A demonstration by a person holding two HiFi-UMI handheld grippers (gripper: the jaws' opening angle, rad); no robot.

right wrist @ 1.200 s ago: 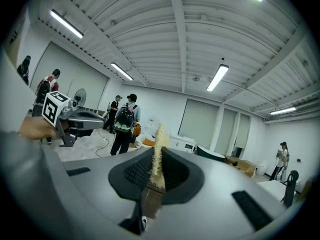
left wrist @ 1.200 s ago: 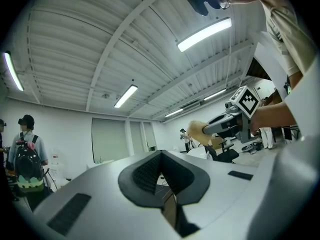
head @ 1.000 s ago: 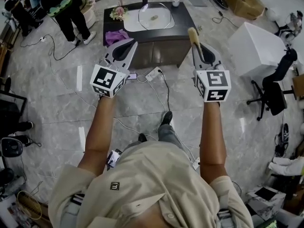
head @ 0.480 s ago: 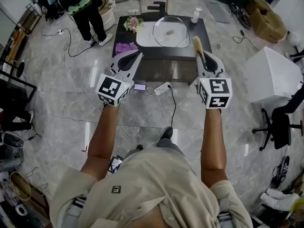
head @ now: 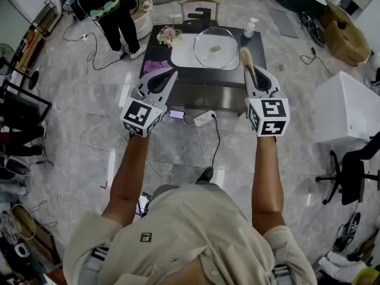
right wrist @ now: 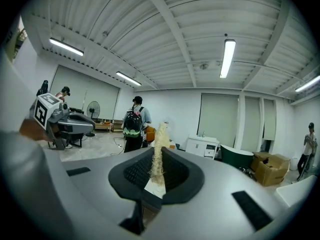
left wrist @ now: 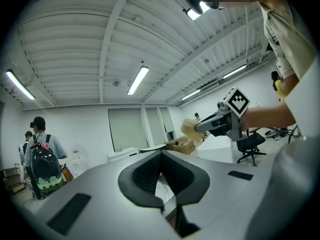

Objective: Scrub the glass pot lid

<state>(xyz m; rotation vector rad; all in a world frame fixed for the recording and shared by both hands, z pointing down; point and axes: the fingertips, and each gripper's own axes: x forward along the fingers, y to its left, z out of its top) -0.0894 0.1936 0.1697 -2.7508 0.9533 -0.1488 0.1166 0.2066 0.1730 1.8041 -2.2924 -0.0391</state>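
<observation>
The round glass pot lid (head: 215, 47) lies on a white tray (head: 183, 52) on a dark low table (head: 196, 76), well ahead of both grippers. My right gripper (head: 252, 71) is shut on a tan fibrous scrubber (head: 245, 57) that sticks out past its tips toward the table's right edge. In the right gripper view the scrubber (right wrist: 160, 151) stands pinched between the jaws of the right gripper (right wrist: 157, 165). My left gripper (head: 168, 78) is shut with nothing in it, and the left gripper view shows the left gripper (left wrist: 161, 155) with its jaws pressed together. Both are held in the air, short of the table.
A flower bunch (head: 169, 35), a purple cloth (head: 152, 66) and a pump bottle (head: 252, 27) sit on the table. A chair (head: 199, 8) stands behind it. A power strip (head: 203, 118) and cables lie on the floor. A person with a backpack (head: 104, 3) stands far left; a white box (head: 347, 108) stands at right.
The table with the lid has drawn nearer and lower in the head view. Both grippers keep the same pose and hold, the scrubber still in the right one.
</observation>
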